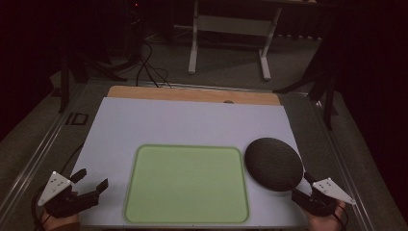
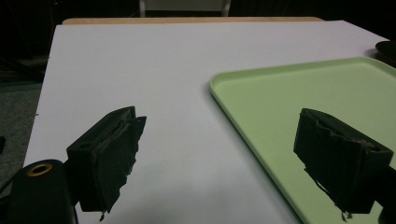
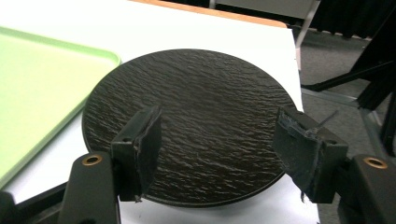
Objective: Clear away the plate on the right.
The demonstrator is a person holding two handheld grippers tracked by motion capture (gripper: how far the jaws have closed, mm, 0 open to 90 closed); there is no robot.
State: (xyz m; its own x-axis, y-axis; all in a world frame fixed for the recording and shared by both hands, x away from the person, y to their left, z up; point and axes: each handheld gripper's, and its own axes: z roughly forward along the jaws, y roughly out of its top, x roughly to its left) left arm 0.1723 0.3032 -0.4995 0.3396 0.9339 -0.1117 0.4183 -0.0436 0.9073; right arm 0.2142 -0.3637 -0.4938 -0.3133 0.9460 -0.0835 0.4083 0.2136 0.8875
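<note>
Plate (image 1: 274,163), black, at 3 o'clock of green tray (image 1: 186,184); right gripper (image 1: 304,186) open over its near rim, left gripper (image 1: 91,179) open, idle. Step: approach. Next: clamp the rim.

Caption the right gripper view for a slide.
Right gripper, jaws open, poised over the near edge of a black textured plate beside a green tray.

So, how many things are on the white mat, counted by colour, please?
Green: 1, the tray
Black: 1, the plate
Total: 2, both lying on the mat
</note>
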